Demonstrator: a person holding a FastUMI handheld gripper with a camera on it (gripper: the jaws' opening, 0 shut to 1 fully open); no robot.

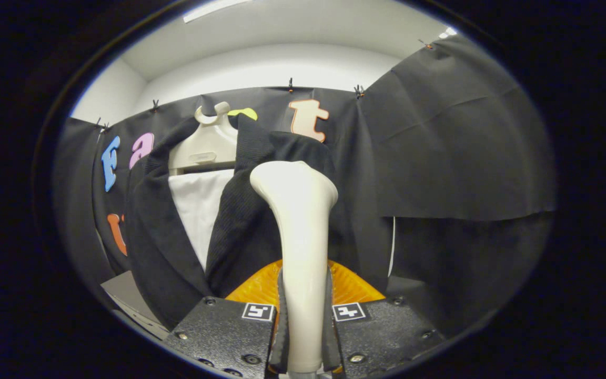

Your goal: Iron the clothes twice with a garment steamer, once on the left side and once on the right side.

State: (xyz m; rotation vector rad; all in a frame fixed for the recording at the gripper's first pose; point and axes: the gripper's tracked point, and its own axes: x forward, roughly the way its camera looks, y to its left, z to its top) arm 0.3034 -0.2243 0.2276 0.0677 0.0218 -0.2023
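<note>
Gripper [303,316] clamped around steamer [296,221].

cream plastic garment steamer [298,210]: smooth, glossy, bright sheen along its neck and flared head
gripper [303,316]: clamped on the steamer's handle; bodies of speckled, matt metal-looking plate with shiny screw heads
dark ribbed-cloth jacket [240,221]: matt, finely corded weave, soft look
white cloth shirt [200,205]: smooth, flat, matt
cream plastic hanger [209,142]: smooth, faint satin shine
orange translucent plastic piece [261,287]: ridged, glossy
black cloth booth wall [455,142]: matt, lightly creased
</note>
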